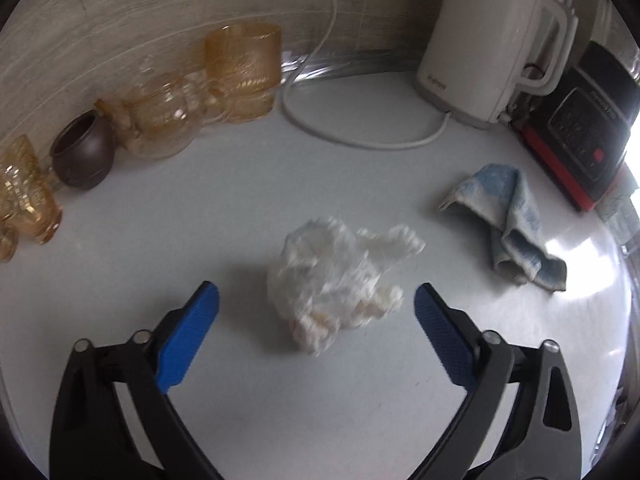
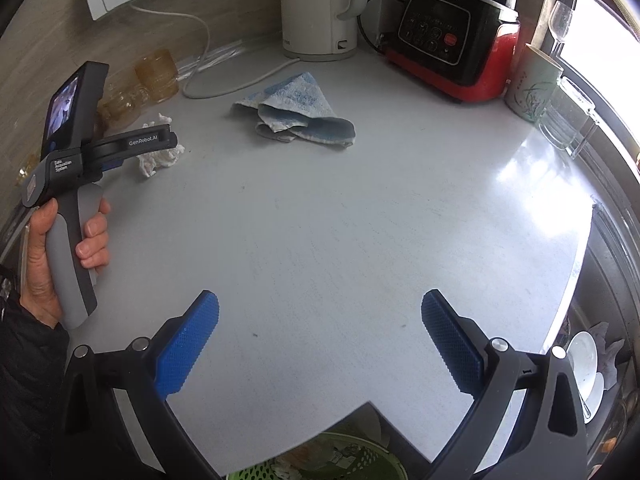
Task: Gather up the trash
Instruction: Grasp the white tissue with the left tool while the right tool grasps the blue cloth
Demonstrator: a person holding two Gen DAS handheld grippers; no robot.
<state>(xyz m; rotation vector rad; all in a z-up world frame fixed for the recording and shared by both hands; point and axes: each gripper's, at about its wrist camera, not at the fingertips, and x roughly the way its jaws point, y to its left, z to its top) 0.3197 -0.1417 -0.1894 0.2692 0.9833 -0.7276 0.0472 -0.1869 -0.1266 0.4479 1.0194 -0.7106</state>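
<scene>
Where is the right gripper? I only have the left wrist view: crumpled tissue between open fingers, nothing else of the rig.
Observer: The right gripper is open and empty over bare countertop, well short of the blue cloth.
Operator: Is there a bin anywhere?
Observer: Yes. A green mesh basket with scraps in it shows below the counter's near edge, under the right gripper.
Operator: Any other trash on the counter?
Observer: None that I can see. Only the crumpled tissue that the left gripper straddles without touching. By the window stand a patterned cup and clear glasses, which your view lacks.
</scene>
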